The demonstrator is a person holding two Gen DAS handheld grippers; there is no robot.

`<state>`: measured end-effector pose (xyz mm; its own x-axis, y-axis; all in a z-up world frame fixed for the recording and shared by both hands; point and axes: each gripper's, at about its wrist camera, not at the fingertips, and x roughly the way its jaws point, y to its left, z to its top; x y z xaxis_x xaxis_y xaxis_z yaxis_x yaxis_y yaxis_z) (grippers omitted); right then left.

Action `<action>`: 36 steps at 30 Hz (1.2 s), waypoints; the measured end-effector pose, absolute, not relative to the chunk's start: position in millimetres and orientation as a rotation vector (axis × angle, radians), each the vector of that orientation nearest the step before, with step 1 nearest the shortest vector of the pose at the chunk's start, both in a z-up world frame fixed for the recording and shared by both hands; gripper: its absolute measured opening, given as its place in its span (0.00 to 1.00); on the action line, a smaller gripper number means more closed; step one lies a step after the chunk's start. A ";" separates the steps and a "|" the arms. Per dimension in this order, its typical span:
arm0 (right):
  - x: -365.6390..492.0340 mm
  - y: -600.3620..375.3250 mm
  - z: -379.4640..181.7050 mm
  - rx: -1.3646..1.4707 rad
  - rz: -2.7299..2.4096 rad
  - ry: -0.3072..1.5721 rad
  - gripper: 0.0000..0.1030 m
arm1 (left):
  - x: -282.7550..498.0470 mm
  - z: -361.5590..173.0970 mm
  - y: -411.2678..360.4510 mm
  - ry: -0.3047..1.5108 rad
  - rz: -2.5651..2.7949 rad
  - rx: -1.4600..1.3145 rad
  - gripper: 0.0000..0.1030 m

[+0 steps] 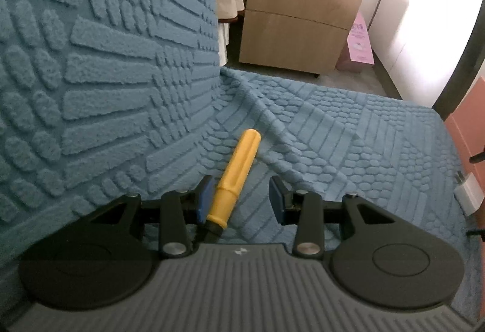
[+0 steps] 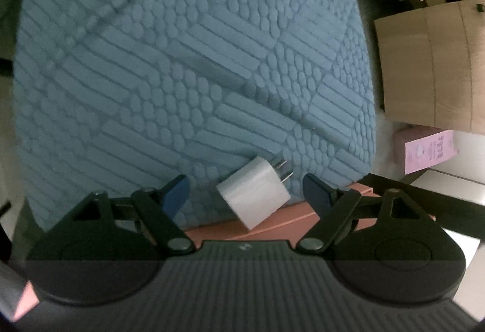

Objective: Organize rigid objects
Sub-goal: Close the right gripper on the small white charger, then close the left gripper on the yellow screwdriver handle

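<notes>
White plastic plug adapter (image 2: pixel 253 195) lies between the parted right claw (image 2: pixel 246 191), prongs pointing away; left claw (image 1: pixel 239 198) stands apart, yellow-handled tool (image 1: pixel 233 177) against 1 pad.

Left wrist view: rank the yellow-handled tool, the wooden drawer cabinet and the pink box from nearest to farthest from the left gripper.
1. Yellow-handled tool: lying between the fingers of the left gripper, close to the left finger, on the blue textured mat.
2. Wooden drawer cabinet: beyond the mat's far edge, centre-right.
3. Pink box: on the floor behind the cabinet's right side.
</notes>
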<state>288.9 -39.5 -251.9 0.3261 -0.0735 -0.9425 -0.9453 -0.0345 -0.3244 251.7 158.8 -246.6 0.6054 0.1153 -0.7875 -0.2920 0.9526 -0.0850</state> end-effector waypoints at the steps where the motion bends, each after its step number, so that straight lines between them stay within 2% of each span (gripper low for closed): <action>1: 293.3 -37.7 -256.0 -1.434 0.926 1.031 0.81 | 252.5 -247.1 158.6 0.892 0.240 -0.215 0.44; 8: 321.5 -32.3 -258.8 -1.334 0.886 1.164 0.75 | 252.7 -248.3 163.7 0.908 0.238 -0.246 0.44; 13: 336.2 -39.8 -255.3 -1.187 0.872 1.260 0.60 | 256.2 -251.5 163.3 0.917 0.239 -0.248 0.44; 19: 342.3 -53.3 -252.5 -1.025 0.789 1.268 0.60 | 259.0 -256.3 162.9 0.927 0.243 -0.250 0.44; 30: 296.4 -55.5 -223.7 -0.758 0.776 1.202 0.60 | 257.9 -259.6 162.8 0.938 0.227 -0.267 0.44; 34: 289.4 -55.7 -230.6 -0.649 0.705 1.255 0.60 | 255.9 -260.1 162.6 0.927 0.234 -0.260 0.43; 35: 286.0 -56.0 -231.3 -0.624 0.705 1.254 0.60 | 255.2 -260.1 162.3 0.925 0.241 -0.257 0.37; 36: 282.9 -56.6 -231.3 -0.599 0.709 1.247 0.60 | 254.5 -259.8 162.0 0.925 0.254 -0.249 0.26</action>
